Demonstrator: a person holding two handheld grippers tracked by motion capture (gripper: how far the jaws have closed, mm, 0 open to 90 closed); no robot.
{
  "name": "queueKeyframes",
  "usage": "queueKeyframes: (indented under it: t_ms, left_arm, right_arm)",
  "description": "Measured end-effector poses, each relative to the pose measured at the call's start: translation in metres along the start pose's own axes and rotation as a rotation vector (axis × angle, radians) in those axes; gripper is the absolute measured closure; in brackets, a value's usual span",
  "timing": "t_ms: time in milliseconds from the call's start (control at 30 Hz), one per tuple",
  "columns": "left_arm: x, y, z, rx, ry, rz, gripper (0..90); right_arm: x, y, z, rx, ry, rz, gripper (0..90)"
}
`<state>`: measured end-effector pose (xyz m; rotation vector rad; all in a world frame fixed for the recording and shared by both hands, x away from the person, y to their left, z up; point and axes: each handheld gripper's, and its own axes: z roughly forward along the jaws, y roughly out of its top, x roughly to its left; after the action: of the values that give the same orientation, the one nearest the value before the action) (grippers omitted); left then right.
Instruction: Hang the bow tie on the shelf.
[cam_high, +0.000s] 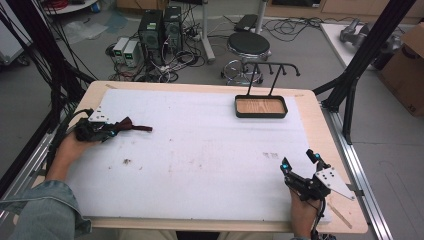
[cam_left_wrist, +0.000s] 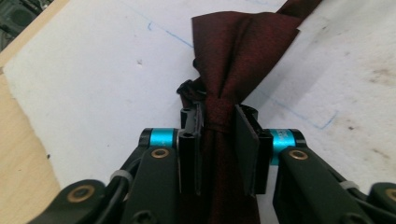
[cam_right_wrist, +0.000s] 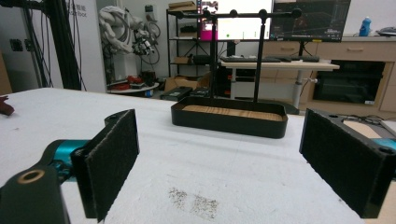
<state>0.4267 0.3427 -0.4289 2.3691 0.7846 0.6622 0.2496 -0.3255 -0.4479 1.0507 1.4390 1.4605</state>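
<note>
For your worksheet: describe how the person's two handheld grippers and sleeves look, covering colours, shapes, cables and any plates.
Both the left gripper and the right gripper are black, with turquoise rings at the jaw joints and brass-coloured pivot screws. Each carries a grey three-cornered plate dotted with holes and trails a black cable. The pads are flat black rectangles with a felt-like face. The left arm wears a blue denim sleeve.

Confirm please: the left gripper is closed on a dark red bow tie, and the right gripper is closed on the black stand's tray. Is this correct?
Not quite. The right gripper holds nothing: the right gripper view shows its jaws wide open, short of the black stand's tray. The left gripper does clamp the dark red bow tie.
</note>
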Motion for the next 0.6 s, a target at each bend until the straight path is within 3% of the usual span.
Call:
queueKeyframes:
  t_ms: [267, 600]
  left_arm:
    - [-0.004, 0.016, -0.013, -0.076, -0.013, 0.008, 77.2]
    - [-0.017, 0.067, -0.029, -0.213, -0.061, 0.027, 77.1]
  right_arm:
    - [0.000, 0.000, 0.000, -0.001, 0.001, 0.000, 11.0]
    - [0.000, 0.000, 0.000, -0.001, 0.002, 0.008, 11.0]
